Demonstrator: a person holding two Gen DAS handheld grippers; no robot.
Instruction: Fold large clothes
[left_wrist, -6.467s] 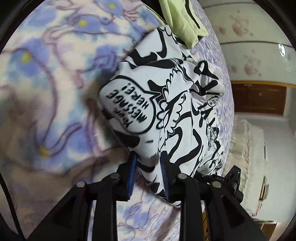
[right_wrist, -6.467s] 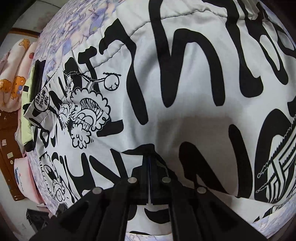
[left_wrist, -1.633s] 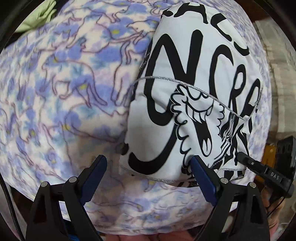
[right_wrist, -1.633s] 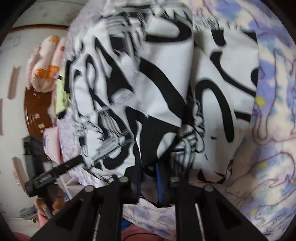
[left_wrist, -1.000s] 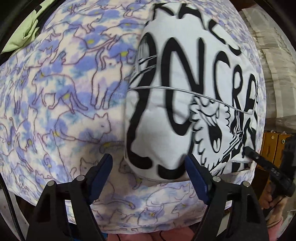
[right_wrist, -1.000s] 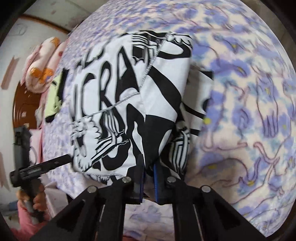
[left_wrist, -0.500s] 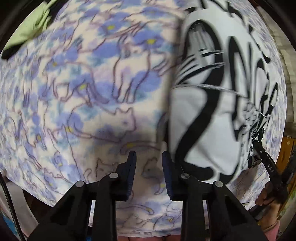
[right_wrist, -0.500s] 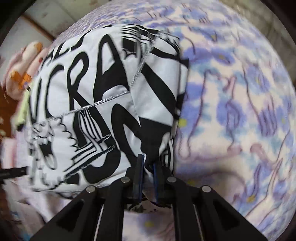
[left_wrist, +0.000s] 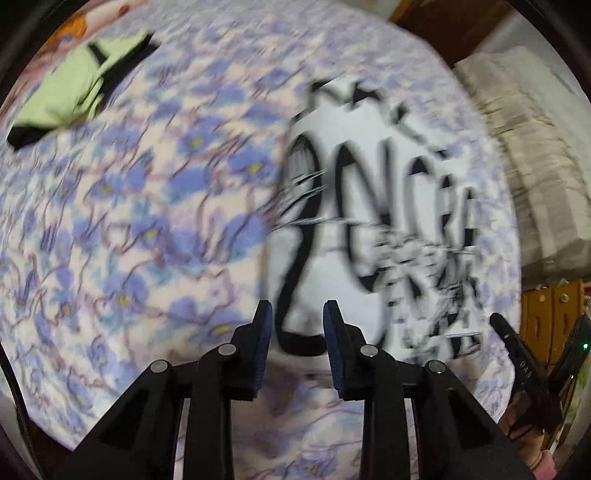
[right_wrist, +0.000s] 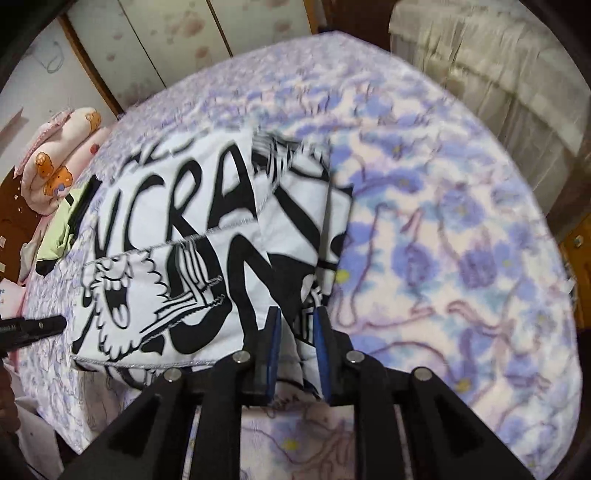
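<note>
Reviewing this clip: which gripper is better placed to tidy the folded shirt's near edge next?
Probably right: the right gripper has shirt cloth between its parted fingers. The left gripper hangs open above it, image blurred.

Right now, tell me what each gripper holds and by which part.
Nothing is clearly held. The left gripper and right gripper are both open at the near edge of the folded shirt; contact cannot be told.

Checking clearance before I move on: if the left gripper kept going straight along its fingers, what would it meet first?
Most likely the near edge of the folded black-and-white printed garment, which lies straight ahead of the left gripper on the floral blanket. Motion blur leaves the gap between them unclear.
</note>
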